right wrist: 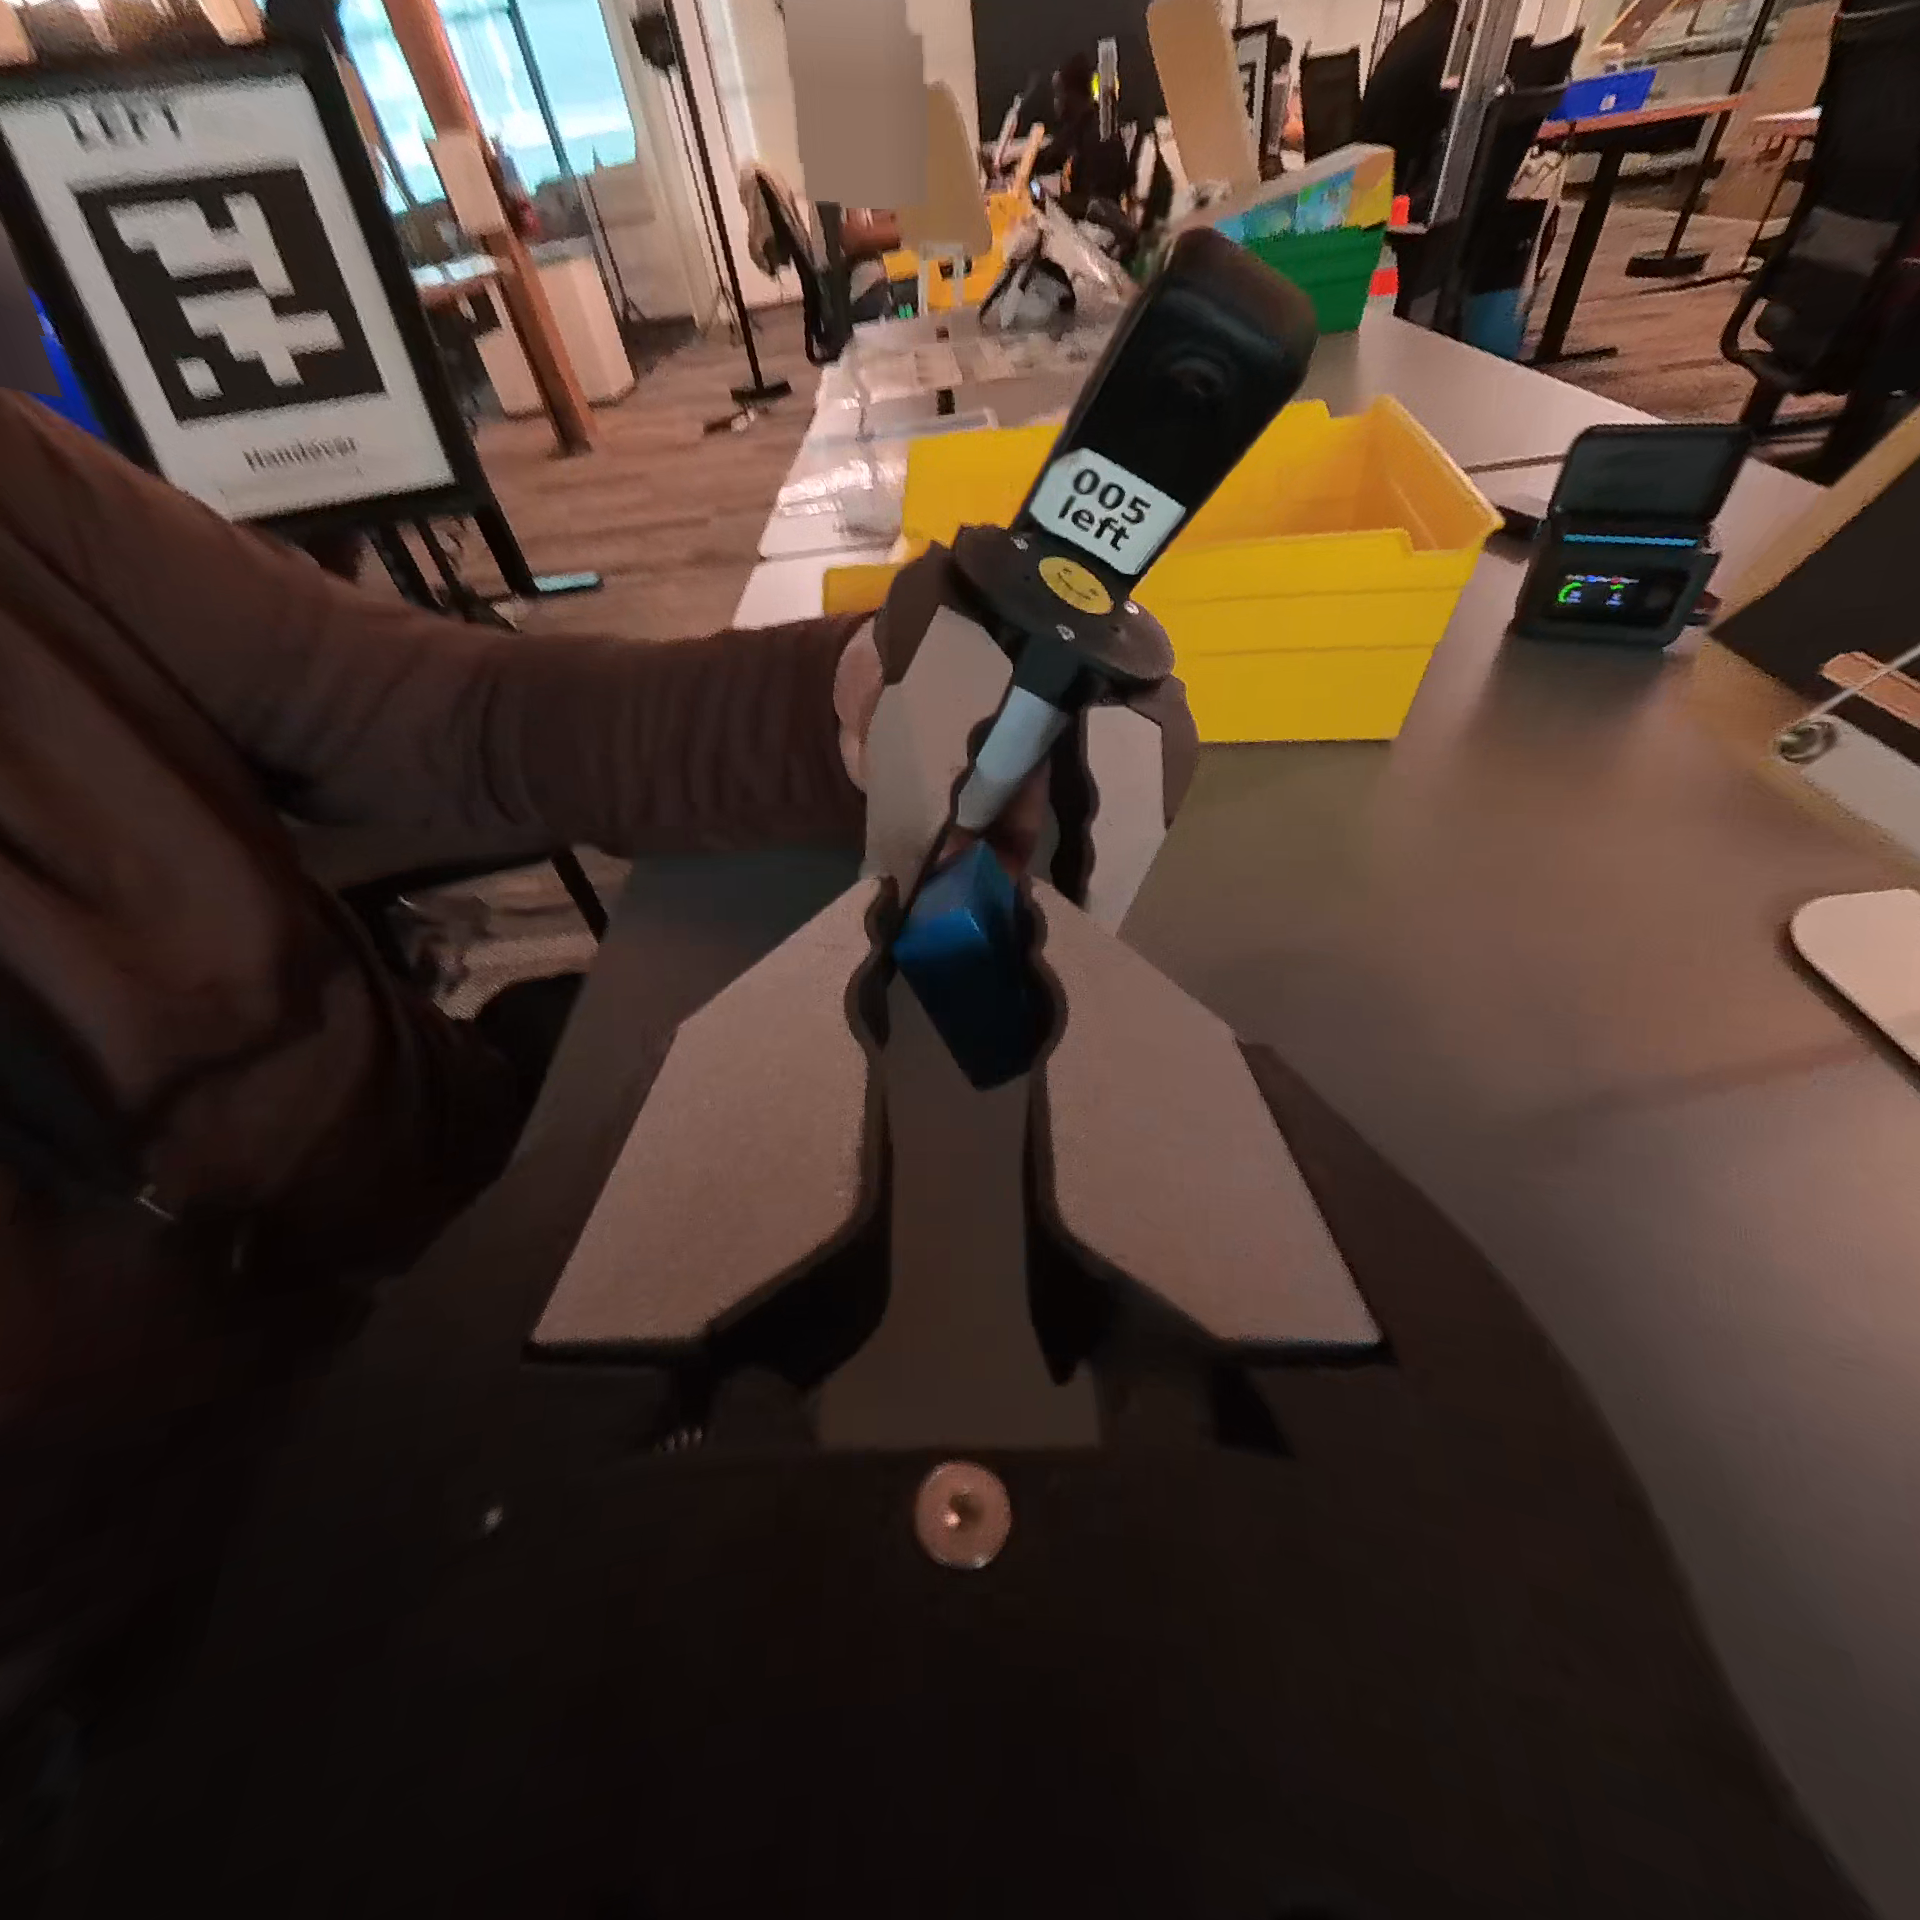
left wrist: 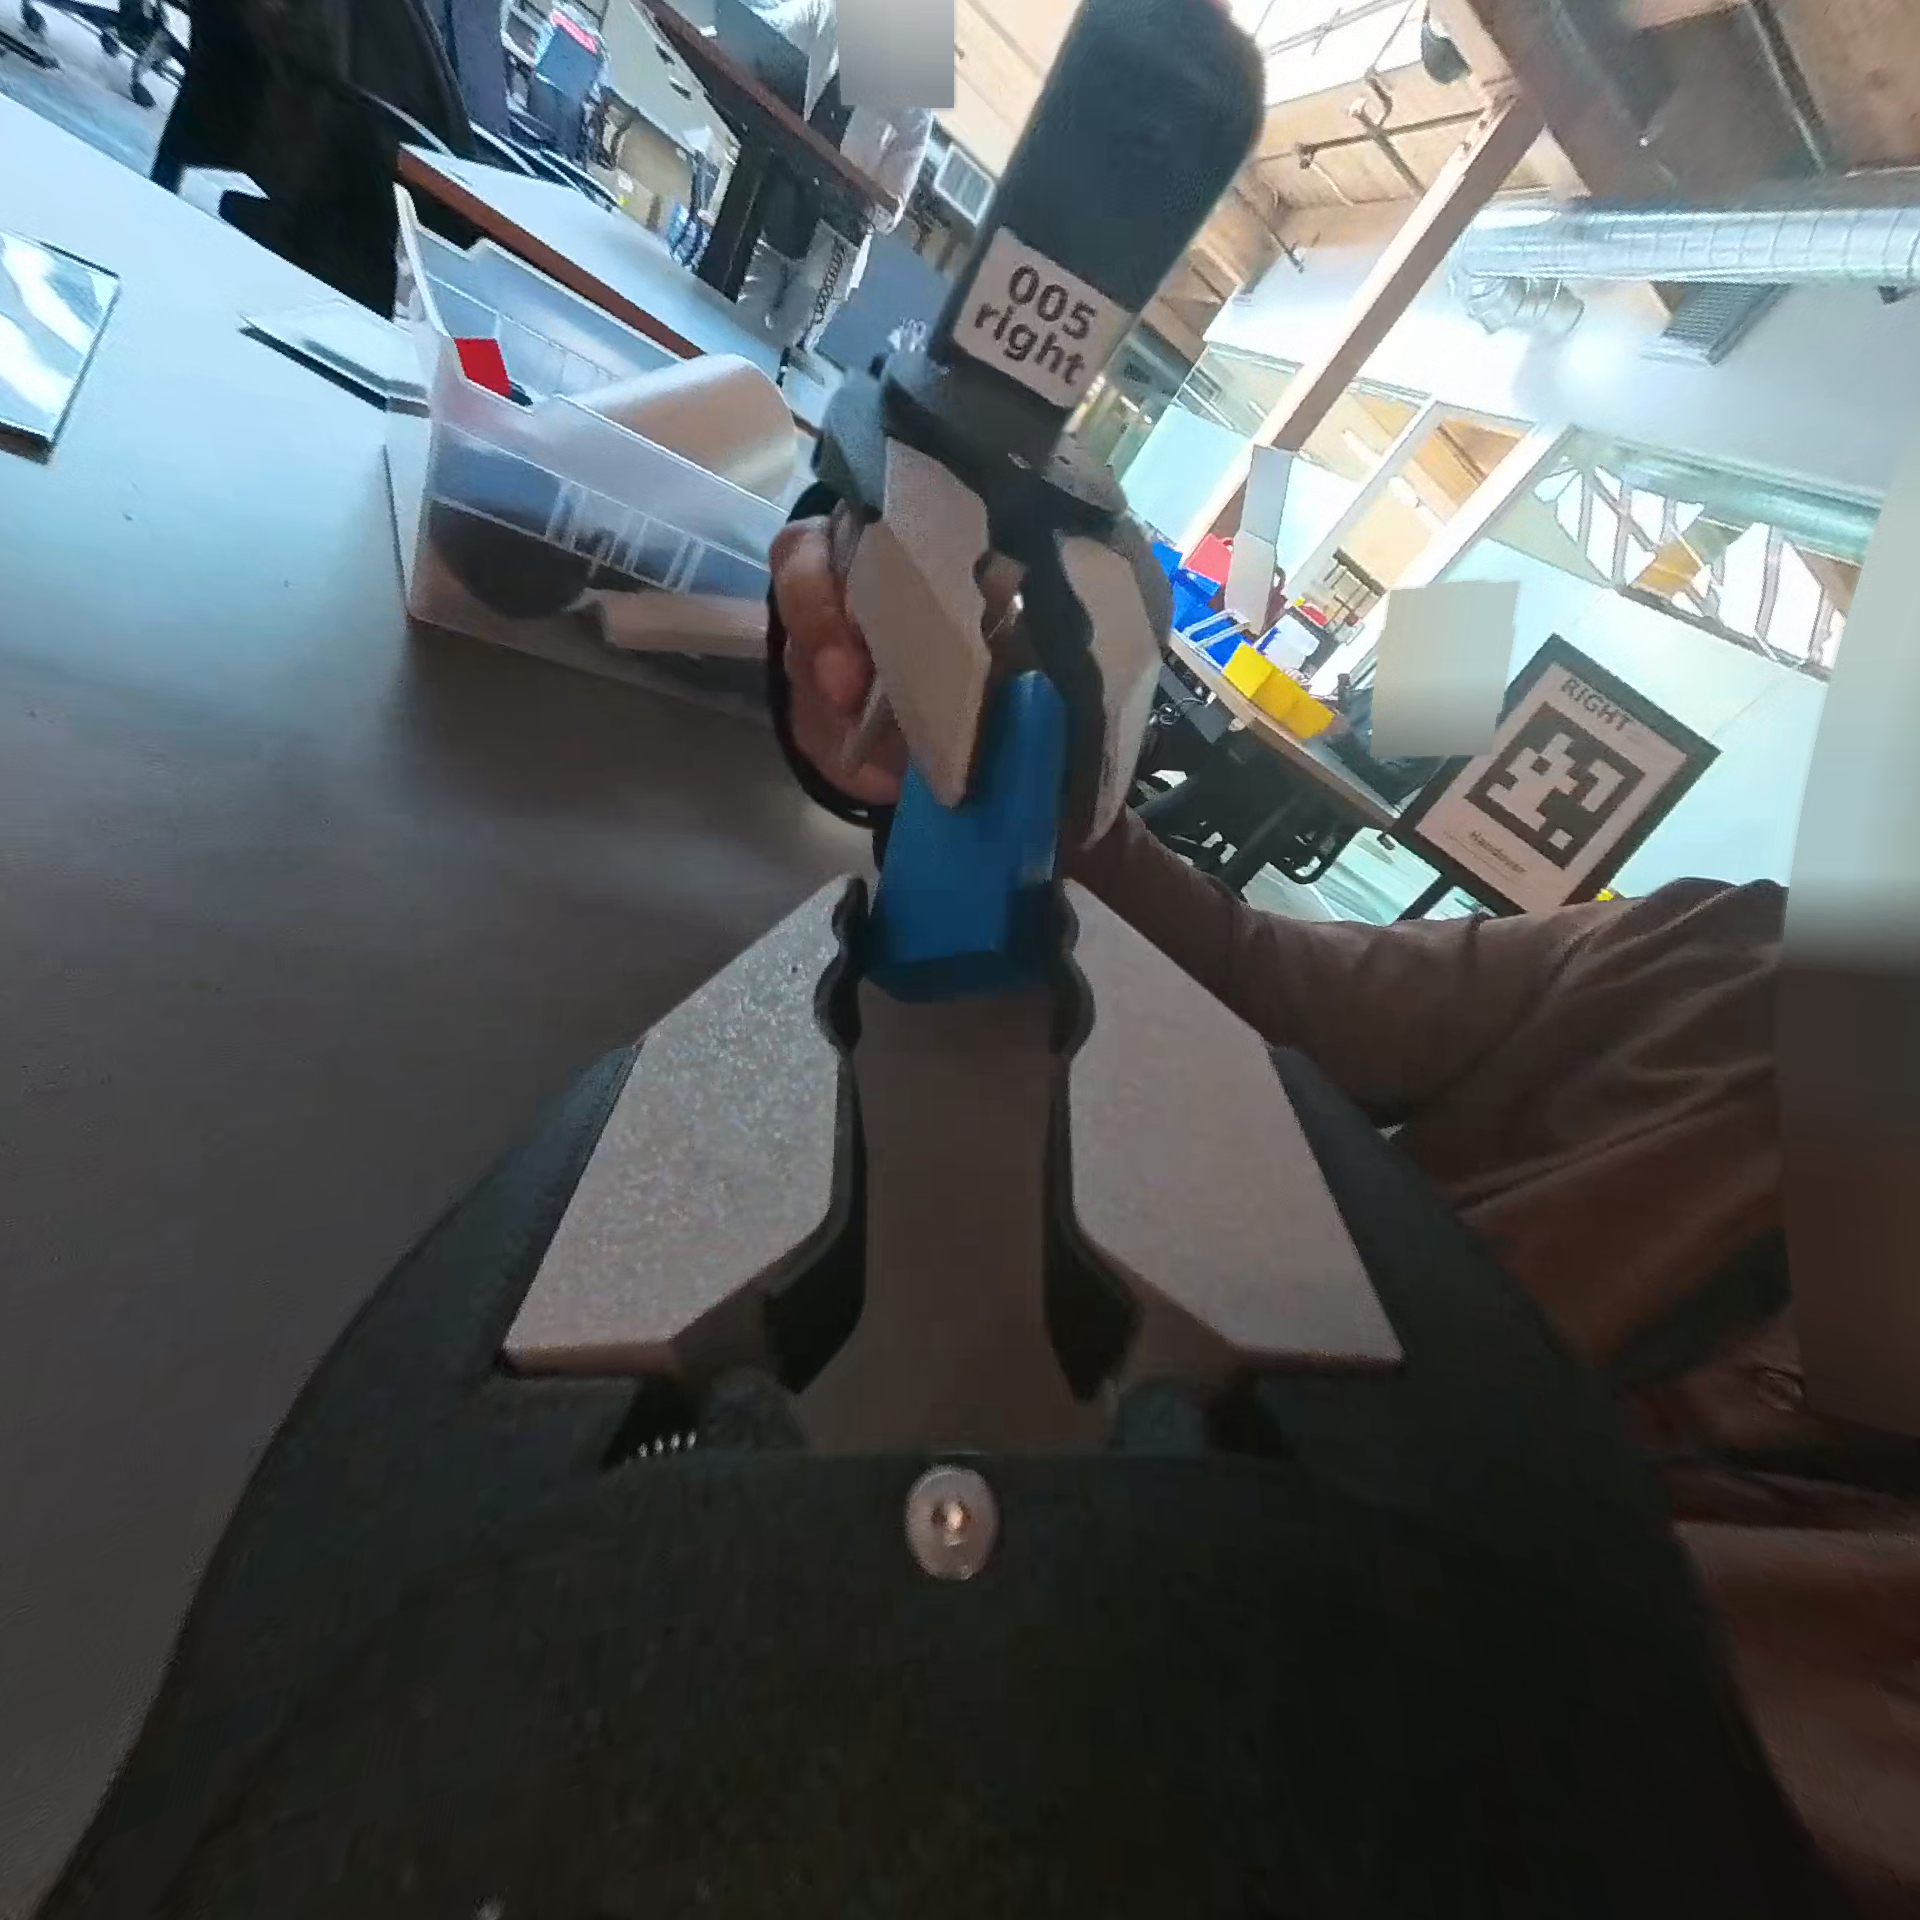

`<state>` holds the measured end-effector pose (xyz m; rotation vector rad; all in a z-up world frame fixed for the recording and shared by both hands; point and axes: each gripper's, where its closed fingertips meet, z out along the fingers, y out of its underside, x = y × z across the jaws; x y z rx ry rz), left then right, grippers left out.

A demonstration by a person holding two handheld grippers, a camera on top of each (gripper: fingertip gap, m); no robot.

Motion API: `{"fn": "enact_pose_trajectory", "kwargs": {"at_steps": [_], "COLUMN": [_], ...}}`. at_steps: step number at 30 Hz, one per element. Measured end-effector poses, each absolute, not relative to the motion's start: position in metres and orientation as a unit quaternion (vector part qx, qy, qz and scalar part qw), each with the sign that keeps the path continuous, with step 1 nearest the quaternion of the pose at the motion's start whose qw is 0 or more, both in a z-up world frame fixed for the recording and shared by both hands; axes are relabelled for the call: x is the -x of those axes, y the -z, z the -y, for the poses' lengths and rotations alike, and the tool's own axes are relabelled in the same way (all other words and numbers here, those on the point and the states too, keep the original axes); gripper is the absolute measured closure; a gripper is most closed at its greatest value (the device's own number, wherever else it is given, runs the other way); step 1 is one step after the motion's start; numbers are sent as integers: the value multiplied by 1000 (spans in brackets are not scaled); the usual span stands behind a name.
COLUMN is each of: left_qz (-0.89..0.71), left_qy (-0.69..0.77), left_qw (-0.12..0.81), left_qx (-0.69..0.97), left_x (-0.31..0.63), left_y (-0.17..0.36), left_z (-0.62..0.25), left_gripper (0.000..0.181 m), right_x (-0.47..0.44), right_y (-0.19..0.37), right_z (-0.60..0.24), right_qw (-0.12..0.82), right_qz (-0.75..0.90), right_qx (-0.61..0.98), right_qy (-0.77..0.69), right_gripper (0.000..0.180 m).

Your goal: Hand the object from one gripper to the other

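A blue block-shaped object (left wrist: 966,883) is held in the air above a dark table (left wrist: 312,831). My left gripper (left wrist: 956,935) is shut on its near end, both pads touching its sides. My right gripper (left wrist: 1008,727) comes down from above, its fingers around the block's upper end. In the right wrist view, my right gripper (right wrist: 961,977) is shut on the blue object (right wrist: 971,987). The left gripper (right wrist: 1013,831) faces it just beyond. A grey shaft (right wrist: 1013,743) runs between the left gripper's fingers; I cannot tell what it belongs to.
A clear plastic bin (left wrist: 582,499) stands on the table at the left, and metal plates (left wrist: 42,343) lie beyond it. A yellow bin (right wrist: 1299,582) and a small black device (right wrist: 1621,540) stand behind the grippers. Framed marker signs (left wrist: 1558,779) (right wrist: 229,291) stand off the table. Brown sleeves (left wrist: 1455,1039) (right wrist: 312,727) reach in. My two grippers' fingertips are within a few centimetres of each other.
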<state>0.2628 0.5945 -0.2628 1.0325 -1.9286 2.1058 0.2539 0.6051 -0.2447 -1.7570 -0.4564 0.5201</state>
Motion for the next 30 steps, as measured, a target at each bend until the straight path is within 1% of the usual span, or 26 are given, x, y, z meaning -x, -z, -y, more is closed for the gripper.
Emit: {"fn": "enact_pose_trajectory", "kwargs": {"at_steps": [3,6,9,12,15,18,19,20,21,22,25,26,30], "left_qz": [605,587,573,563,565,580,591,600,602,601,595,595,626], "left_qy": [-715,-734,-738,-741,-748,-742,-732,-720,-711,-707,-707,-707,-679], "left_qw": [60,67,98,119,75,-17,-43,-64,-79,-86,-72,-67,-76], "left_qx": [-346,-336,-342,-346,-341,-336,-336,-343,-354,-363,-375,-376,-376], "left_x": [-267,-266,-265,-265,-270,-277,-278,-281,-284,-287,-289,-289,-290], "left_y": [254,248,249,249,245,243,245,248,251,252,254,256,268], "left_z": [-600,-602,-600,-598,-602,-613,-616,-619,-623,-625,-624,-623,-614], "left_gripper": [151,152,152,152,156,161,170,173,180,181,181,181,181], "right_x": [-261,-262,-261,-262,-267,-285,-299,-309,-322,-338,-396,-416,-520], "right_y": [239,235,236,237,234,224,219,211,202,193,166,164,186], "right_z": [-608,-608,-606,-605,-606,-601,-595,-586,-574,-560,-513,-499,-446], "right_qw": [607,620,622,623,629,650,656,660,662,659,632,607,472], "right_qz": [195,193,196,205,187,131,95,69,39,2,-90,-112,-235], "right_qx": [751,742,740,744,746,744,747,748,749,752,763,777,819], "right_qy": [-174,-166,-167,-131,-111,-87,-58,-35,-15,9,99,122,226], "right_gripper": [164,165,166,167,167,167,167,167,168,168,167,167,167]}}
